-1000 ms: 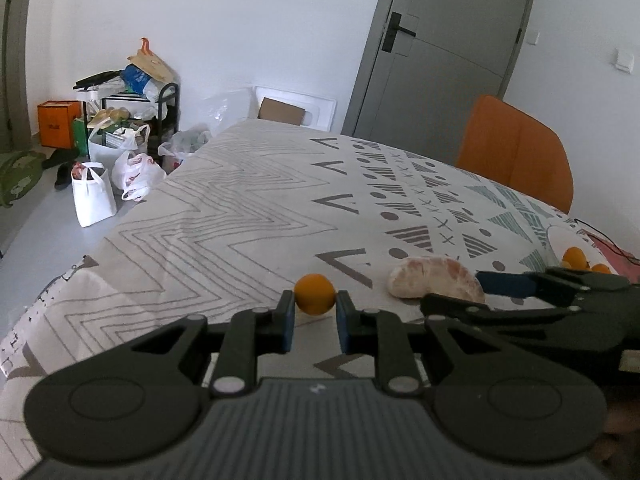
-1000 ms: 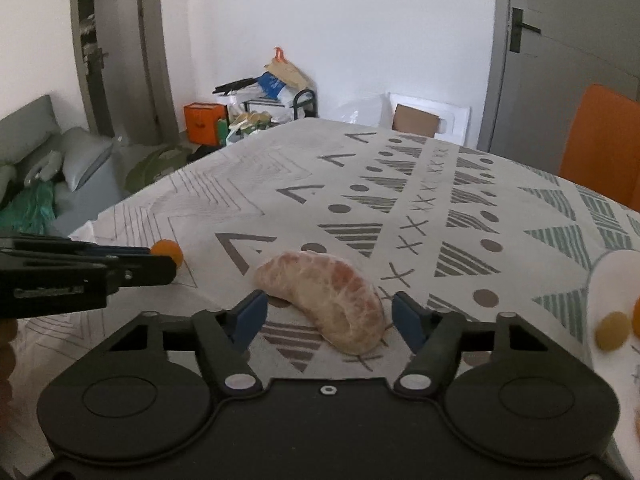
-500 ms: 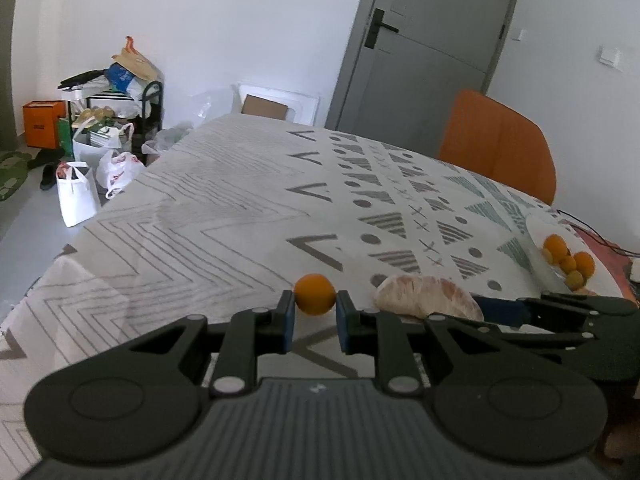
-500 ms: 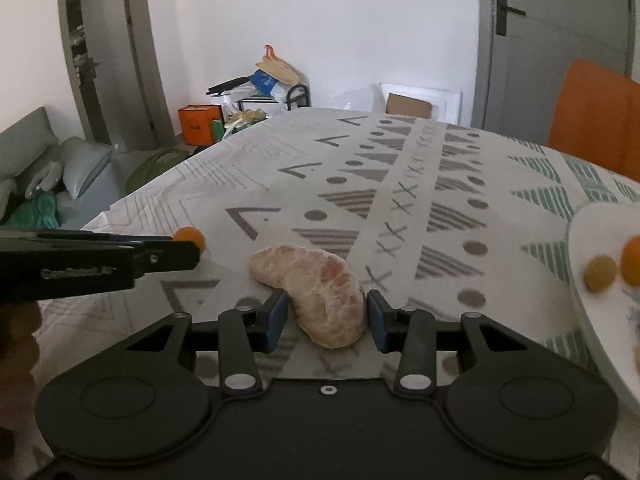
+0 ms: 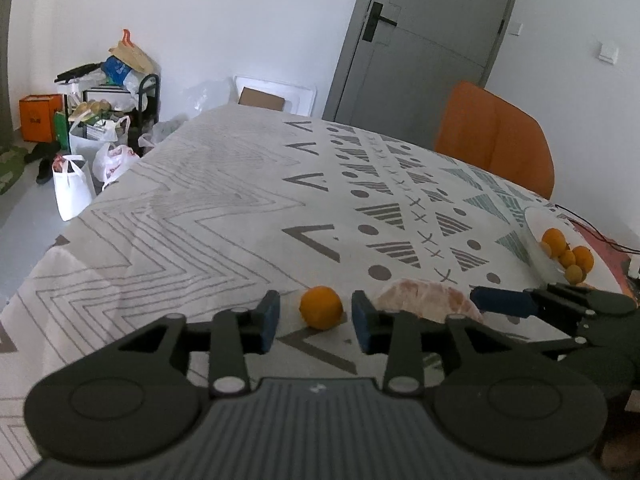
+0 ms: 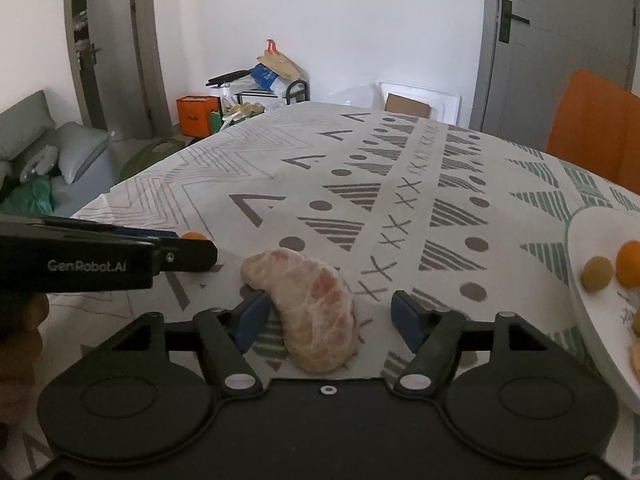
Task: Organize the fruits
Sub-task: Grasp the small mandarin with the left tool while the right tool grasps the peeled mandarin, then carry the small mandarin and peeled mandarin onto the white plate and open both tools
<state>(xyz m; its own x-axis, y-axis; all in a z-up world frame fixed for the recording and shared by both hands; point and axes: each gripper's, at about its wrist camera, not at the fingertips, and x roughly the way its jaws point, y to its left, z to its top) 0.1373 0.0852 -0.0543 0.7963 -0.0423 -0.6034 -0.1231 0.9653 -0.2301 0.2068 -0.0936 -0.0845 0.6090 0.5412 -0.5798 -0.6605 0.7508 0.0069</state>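
Note:
A small orange fruit (image 5: 321,306) lies on the patterned tablecloth between the fingers of my left gripper (image 5: 316,318), which is open with gaps on both sides of it. A peeled pomelo segment (image 6: 310,310) lies on the cloth between the fingers of my right gripper (image 6: 332,320), which is open; the left finger is at the segment, the right finger stands apart. The segment also shows in the left wrist view (image 5: 428,300). A white plate (image 6: 580,296) at the right holds several small orange and yellowish fruits (image 6: 629,264).
An orange chair (image 5: 496,136) stands at the table's far right side. Bags and a cluttered rack (image 5: 100,120) are on the floor beyond the left edge. A sofa (image 6: 40,152) is at the far left. A grey door (image 5: 420,40) is behind.
Both grippers have opened: the left let go of the small orange, the right let go of the pomelo segment. Both fruits now rest on the cloth.

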